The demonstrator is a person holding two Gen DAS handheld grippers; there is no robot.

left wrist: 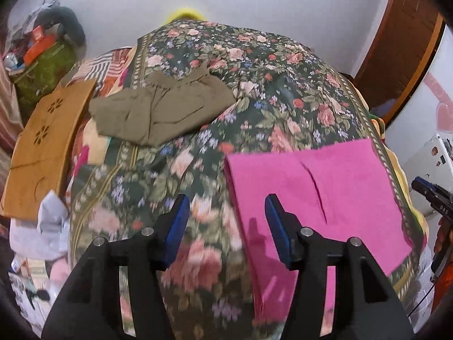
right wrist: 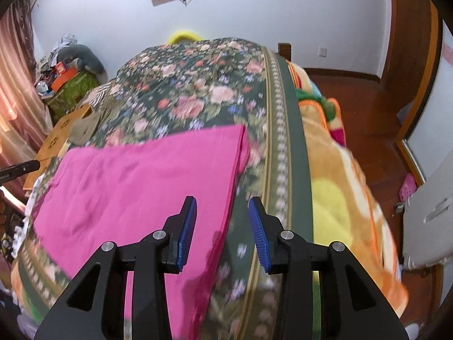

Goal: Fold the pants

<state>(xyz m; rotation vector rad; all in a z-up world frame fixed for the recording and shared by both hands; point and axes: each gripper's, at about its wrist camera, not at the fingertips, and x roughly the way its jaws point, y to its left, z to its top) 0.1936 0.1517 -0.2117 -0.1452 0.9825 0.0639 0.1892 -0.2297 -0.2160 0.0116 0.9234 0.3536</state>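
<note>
Pink pants lie folded flat on the floral bedspread; in the right wrist view the pink pants fill the middle left. My left gripper hovers open above the pants' left edge, one blue pad over the bedspread and the other over the pink cloth, nothing between them. My right gripper is open above the pants' right edge with nothing in its jaws. Folded olive pants rest farther up the bed.
A tan garment lies along the bed's left side. A cluttered green box stands at the back left. An orange and yellow blanket hangs off the bed's right side above a wooden floor. The right gripper's tip shows at the edge.
</note>
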